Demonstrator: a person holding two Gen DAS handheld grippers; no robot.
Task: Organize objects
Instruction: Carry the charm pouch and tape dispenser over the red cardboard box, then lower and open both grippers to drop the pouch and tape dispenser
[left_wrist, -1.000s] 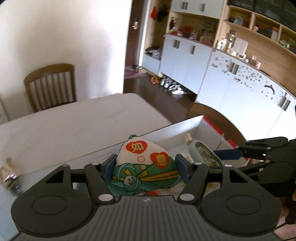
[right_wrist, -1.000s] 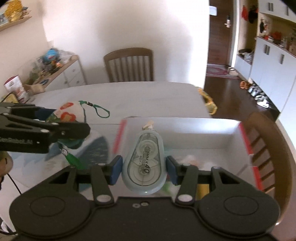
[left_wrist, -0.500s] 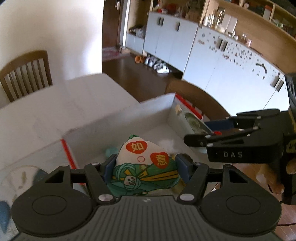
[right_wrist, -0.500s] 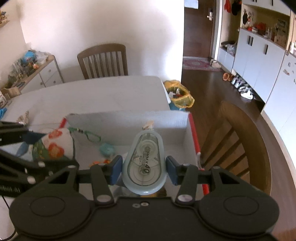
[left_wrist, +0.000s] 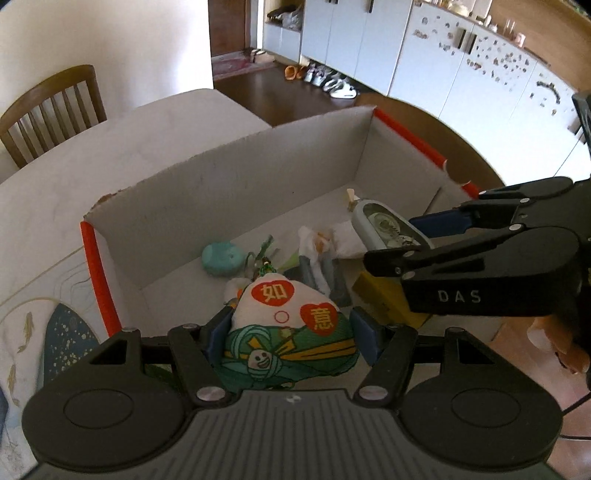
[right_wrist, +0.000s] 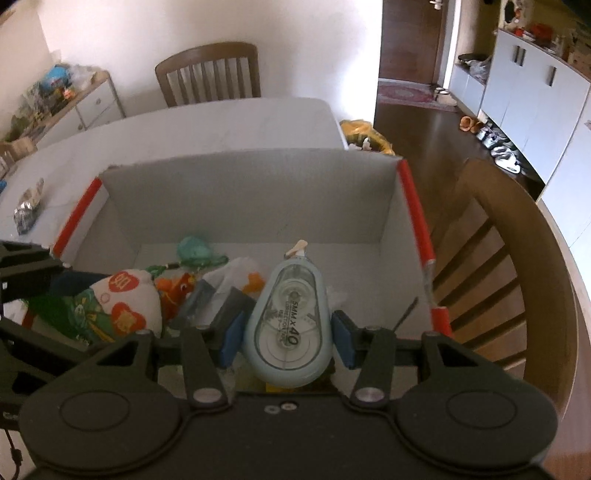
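Your left gripper (left_wrist: 290, 334) is clamped on a small stuffed cloth pouch (left_wrist: 286, 325), its blue pads pressing both sides. The pouch is roughly triangular: white at the top with two red heart-shaped patches bearing yellow characters, green below with a small cartoon face and yellow stripes. Its narrow tip points away from you, toward the far wall of the box (left_wrist: 229, 192), and a green cord runs off that tip. You are holding it over the near part of the open cardboard box, above the clutter on the floor of it.

Your right gripper (right_wrist: 286, 332) is closed on a correction tape dispenser (right_wrist: 288, 325), a pale blue, see-through teardrop shell with two reels visible inside and dark print across its face. Its long axis runs straight away from you along the fingers, the narrow nozzle end toward the far wall and the broad round end near your gripper body. It hangs over the right half of the box, just beside the pouch.

The box has white inner walls and red-edged sides, and it sits on a pale table (right_wrist: 207, 129). On its floor lie a teal round thing (left_wrist: 221, 258), crumpled white wrapping (left_wrist: 325, 240) and a yellow block (left_wrist: 384, 295).
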